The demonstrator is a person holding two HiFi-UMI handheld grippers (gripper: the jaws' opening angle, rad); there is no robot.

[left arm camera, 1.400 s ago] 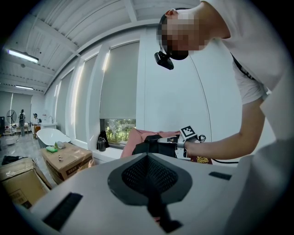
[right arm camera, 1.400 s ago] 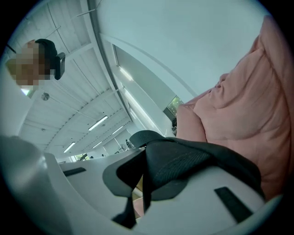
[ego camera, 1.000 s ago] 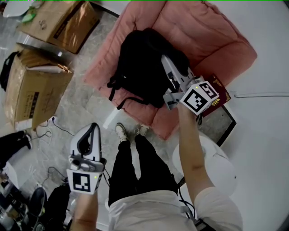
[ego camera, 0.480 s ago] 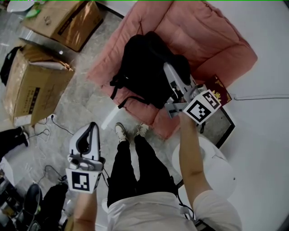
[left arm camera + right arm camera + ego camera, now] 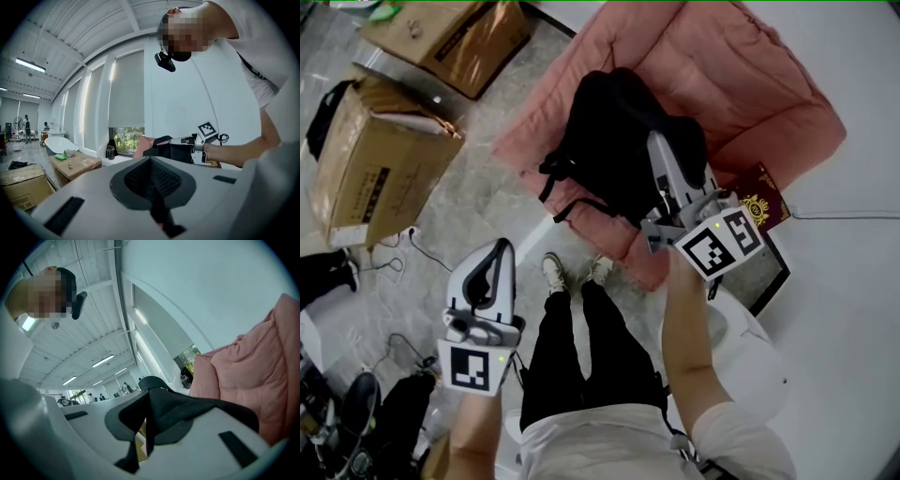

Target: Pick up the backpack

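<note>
Since a second ago the right gripper (image 5: 662, 155) has come up a little, closer to the head camera, and the backpack (image 5: 605, 131) has come along with it; the left gripper (image 5: 498, 251) has hardly moved.

The backpack is black, soft and floppy, with a round top; thin black straps (image 5: 560, 190) hang loose off its left side. It is over the big pink cushion (image 5: 750, 84); I cannot tell if its bottom is off the cushion.

The right gripper's jaws are pinched tight on a black strap (image 5: 201, 411) of the backpack; the strap is flat, woven cloth with little ribs, and it runs across the white jaw. The left gripper's jaws are pressed together with nothing in them; it hangs low at the person's left side, over the floor (image 5: 469, 225).

The cushion is puffy and quilted, with stitched lines; the floor is grey, smooth and stone-like. Two brown cardboard boxes (image 5: 380, 169) stand on the floor, well apart from the backpack; a dark red booklet (image 5: 761, 199) with a gold mark lies just beside the cushion.
</note>
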